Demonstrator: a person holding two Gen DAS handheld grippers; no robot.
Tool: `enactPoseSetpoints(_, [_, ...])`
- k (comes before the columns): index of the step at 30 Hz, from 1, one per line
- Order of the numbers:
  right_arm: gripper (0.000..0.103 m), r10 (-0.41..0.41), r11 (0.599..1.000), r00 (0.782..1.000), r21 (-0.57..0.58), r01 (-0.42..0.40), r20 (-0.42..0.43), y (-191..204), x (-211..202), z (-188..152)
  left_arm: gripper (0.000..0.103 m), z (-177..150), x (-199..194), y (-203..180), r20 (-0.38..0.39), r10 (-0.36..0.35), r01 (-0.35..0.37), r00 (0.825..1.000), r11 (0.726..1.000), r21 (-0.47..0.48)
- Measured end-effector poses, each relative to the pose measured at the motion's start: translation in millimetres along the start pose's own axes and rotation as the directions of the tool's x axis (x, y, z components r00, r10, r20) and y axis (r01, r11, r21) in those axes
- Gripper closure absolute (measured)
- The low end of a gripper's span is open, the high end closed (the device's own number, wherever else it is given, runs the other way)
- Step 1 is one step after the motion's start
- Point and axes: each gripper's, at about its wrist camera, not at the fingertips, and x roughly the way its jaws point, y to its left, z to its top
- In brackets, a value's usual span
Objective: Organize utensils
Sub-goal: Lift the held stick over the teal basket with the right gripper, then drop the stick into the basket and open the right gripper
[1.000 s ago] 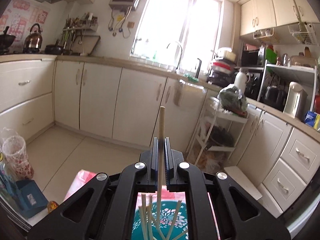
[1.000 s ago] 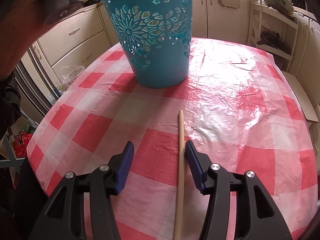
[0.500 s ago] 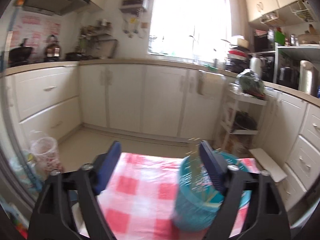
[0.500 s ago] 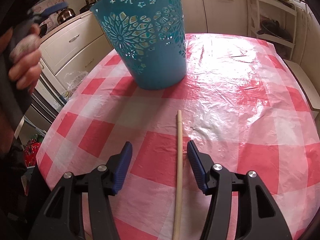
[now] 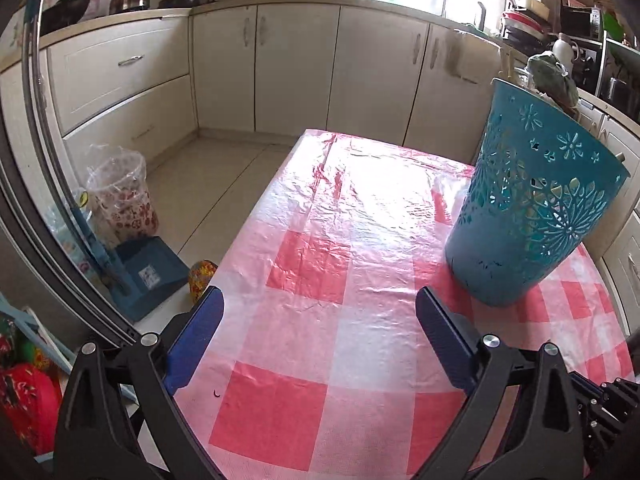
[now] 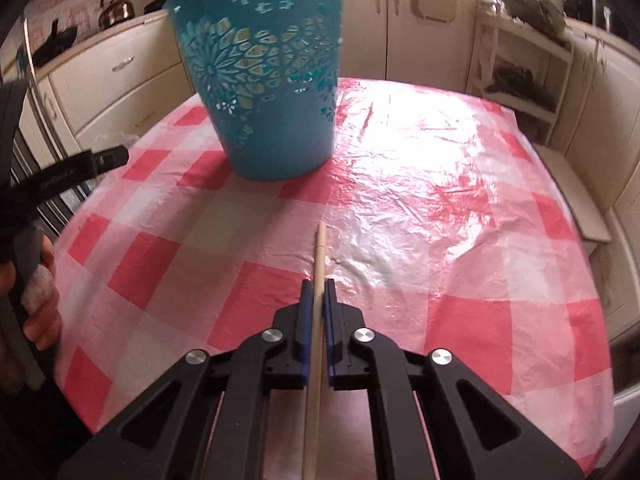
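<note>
right hand-held gripper [image 6: 315, 300] clamps chopstick [image 6: 319, 258] lying on surface [image 6: 420, 240] | left hand-held gripper [image 5: 318, 324] opening, empty | bin [image 6: 264, 76] ahead, holds sticks | left: lift, drop in

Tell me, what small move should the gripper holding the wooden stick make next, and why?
Probably lift. The right gripper is shut on the chopstick, which lies low over the checked tablecloth, and the teal basket stands upright beyond with its rim much higher.
</note>
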Motion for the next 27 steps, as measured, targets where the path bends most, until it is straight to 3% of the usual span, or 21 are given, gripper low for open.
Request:
enactPoseSetpoints(3, [0.097, -0.033, 0.999, 0.999, -0.039, 0.034, 0.010, 5.9, -1.3, -0.8, 0.010, -1.0, 2.8, 2.1, -0.006, -0.028, 0.028, 1.000, 1.000, -0.010])
enactPoseSetpoints(6, [0.097, 0.107, 0.988, 0.994, 0.113, -0.107, 0.010, -15.0, -5.0, 1.1, 0.010, -1.6, 4.9, 8.3, -0.011, -0.045, 0.044, 0.999, 0.998, -0.048])
enactPoseSetpoints(8, [0.097, 0.171, 0.967, 0.983, 0.182, -0.179, 0.060, -25.0, -16.9, 5.2, 0.010, -1.3, 3.0, 11.0, -0.003, -0.053, 0.052, 0.999, 0.997, -0.063])
enactPoseSetpoints(13, [0.097, 0.297, 0.902, 0.930, 0.256, -0.348, 0.218, -34.4, -55.1, 28.2, 0.010, -1.2, 3.6, 9.2, -0.003, -0.049, 0.049, 0.999, 0.997, -0.054])
enactPoseSetpoints(16, [0.097, 0.337, 0.870, 0.889, 0.258, -0.420, 0.311, -32.0, -74.5, 55.1, 0.009, -0.7, 5.4, 5.9, -0.013, -0.045, 0.045, 0.999, 0.998, -0.040])
enactPoseSetpoints(19, [0.097, 0.363, 0.841, 0.834, 0.238, -0.485, 0.415, -33.6, -92.3, 94.0, 0.009, -0.3, 8.2, 3.6, -0.025, -0.042, 0.041, 0.999, 0.999, -0.030])
enactPoseSetpoints(24, [0.097, 0.316, 0.824, 0.769, 0.240, -0.512, 0.555, -39.7, -95.3, 168.2, 0.009, 0.7, 8.6, 1.1, -0.029, -0.046, 0.045, 0.999, 0.999, -0.023])
enactPoseSetpoints(27, [0.097, 0.248, 0.839, 0.757, 0.256, -0.480, 0.604, -39.8, -78.4, 207.4, 0.009, 0.7, 9.0, 0.8, -0.030, -0.051, 0.050, 0.998, 0.998, -0.027])
